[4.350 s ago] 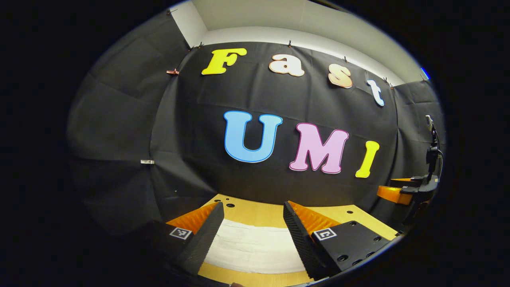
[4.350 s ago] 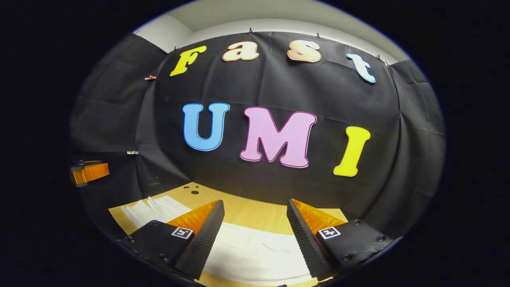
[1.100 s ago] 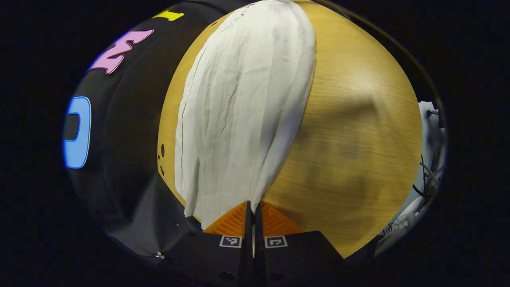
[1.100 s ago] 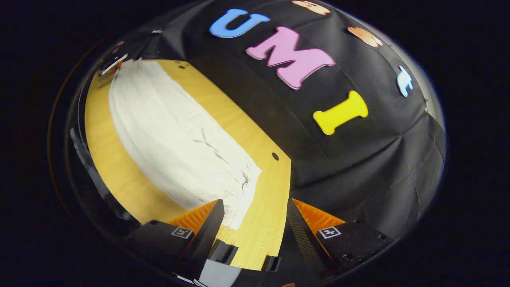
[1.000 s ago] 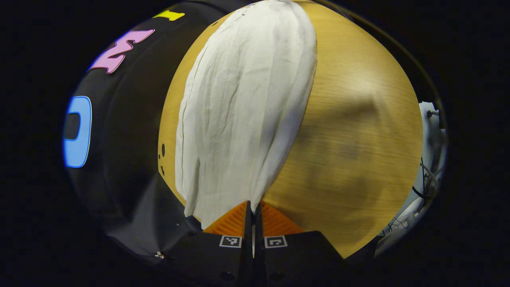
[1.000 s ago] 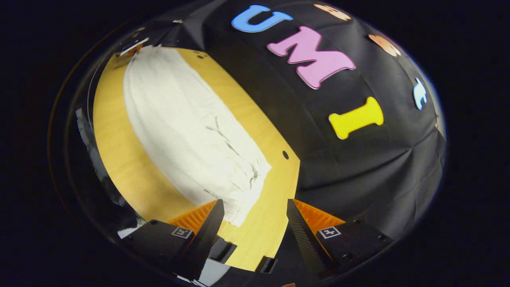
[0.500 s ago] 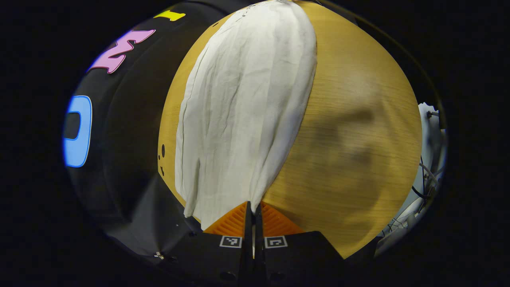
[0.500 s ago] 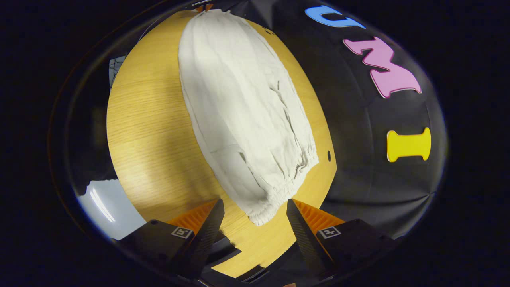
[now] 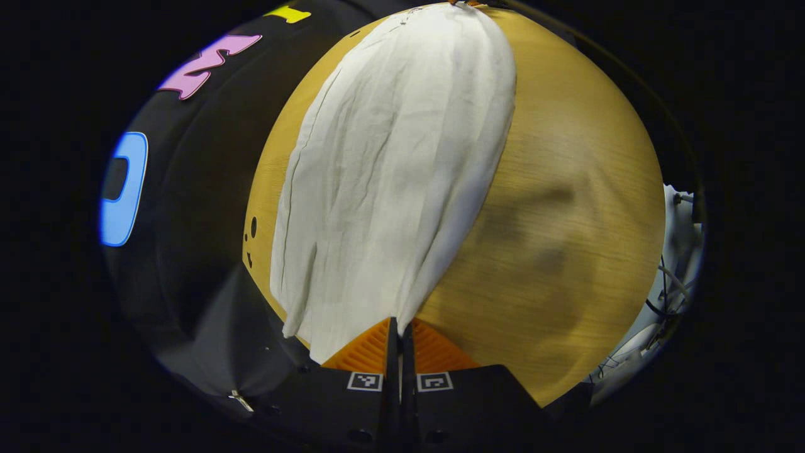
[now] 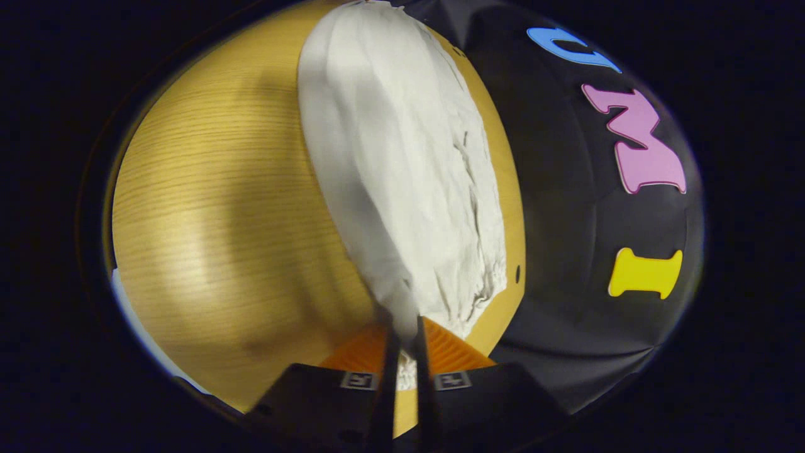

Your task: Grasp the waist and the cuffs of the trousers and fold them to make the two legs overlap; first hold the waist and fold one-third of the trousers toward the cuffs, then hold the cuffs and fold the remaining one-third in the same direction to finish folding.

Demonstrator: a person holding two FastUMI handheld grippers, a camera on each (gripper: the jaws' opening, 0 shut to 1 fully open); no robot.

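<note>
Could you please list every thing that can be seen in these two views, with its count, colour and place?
trousers: one pair, white, spread along the table, pinched at both ends.
table: one, light wood, under the trousers; small dark holes near the edge by the wall.
wall cloth: one, black, behind the table.
cables: a few, dark, beyond the table edge at the right of the left gripper view.
left tool: one, shut on one end of the trousers.
right tool: one, shut on the gathered elastic end of the trousers.
</note>
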